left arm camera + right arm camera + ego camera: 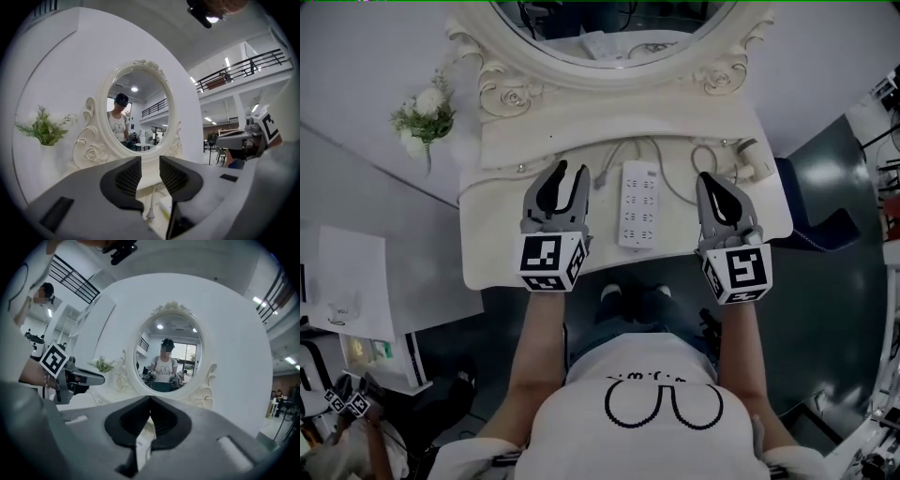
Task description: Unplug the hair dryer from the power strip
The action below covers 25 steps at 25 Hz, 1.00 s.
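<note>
A white power strip lies flat on the white vanity table, between my two grippers. A white plug on its cable lies loose on the tabletop just left of the strip, outside any socket. The cable loops back toward a white hair dryer at the table's far right. My left gripper hovers left of the strip, open and holding nothing; its own view shows the plug below the gap. My right gripper is to the right of the strip, shut on nothing.
An oval mirror in an ornate white frame stands at the back of the table. A small green plant sits at the back left. A dark chair stands to the table's right. The person's legs are at the front edge.
</note>
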Available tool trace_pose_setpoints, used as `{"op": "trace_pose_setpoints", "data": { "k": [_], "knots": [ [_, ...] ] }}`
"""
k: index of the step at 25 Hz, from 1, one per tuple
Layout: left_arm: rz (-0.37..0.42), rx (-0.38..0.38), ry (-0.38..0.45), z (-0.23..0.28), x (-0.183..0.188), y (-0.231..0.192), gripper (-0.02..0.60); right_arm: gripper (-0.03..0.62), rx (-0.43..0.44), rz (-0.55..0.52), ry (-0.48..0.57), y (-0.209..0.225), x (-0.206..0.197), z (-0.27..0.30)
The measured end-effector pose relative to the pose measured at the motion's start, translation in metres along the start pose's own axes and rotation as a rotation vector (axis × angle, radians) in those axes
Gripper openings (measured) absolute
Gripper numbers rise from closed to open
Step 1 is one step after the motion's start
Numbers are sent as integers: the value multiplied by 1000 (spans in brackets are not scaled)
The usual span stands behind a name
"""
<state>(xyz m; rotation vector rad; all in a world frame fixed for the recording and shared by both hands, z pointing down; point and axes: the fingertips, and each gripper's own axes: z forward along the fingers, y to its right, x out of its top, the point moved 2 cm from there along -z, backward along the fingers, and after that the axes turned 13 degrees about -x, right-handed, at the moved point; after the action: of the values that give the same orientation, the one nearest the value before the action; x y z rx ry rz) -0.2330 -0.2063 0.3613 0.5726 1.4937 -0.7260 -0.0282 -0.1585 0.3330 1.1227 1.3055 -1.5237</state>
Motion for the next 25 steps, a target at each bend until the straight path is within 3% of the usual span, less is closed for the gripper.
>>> {"op": "trace_pose_setpoints", "data": {
  "k": [1, 2, 3, 7, 17, 25],
  "knots": [
    [20, -15, 6, 0, 5, 5, 91, -2, -1, 1, 9, 1, 3, -2],
    [41, -29, 13, 0, 11, 10, 19, -2, -1, 0, 17, 1, 6, -3],
    [60, -40, 21, 0, 16, 15, -2, -2, 2, -2, 26, 3, 10, -3],
    [122, -37, 47, 0, 37, 26, -3, -2, 5, 10, 66, 10, 29, -6],
    [186, 81, 135, -14, 86, 46, -2, -3, -1, 1, 130, 40, 68, -24],
    [259, 72, 163, -16, 122, 64, -2, -3, -44, 1, 179, 60, 103, -35]
  ]
}}
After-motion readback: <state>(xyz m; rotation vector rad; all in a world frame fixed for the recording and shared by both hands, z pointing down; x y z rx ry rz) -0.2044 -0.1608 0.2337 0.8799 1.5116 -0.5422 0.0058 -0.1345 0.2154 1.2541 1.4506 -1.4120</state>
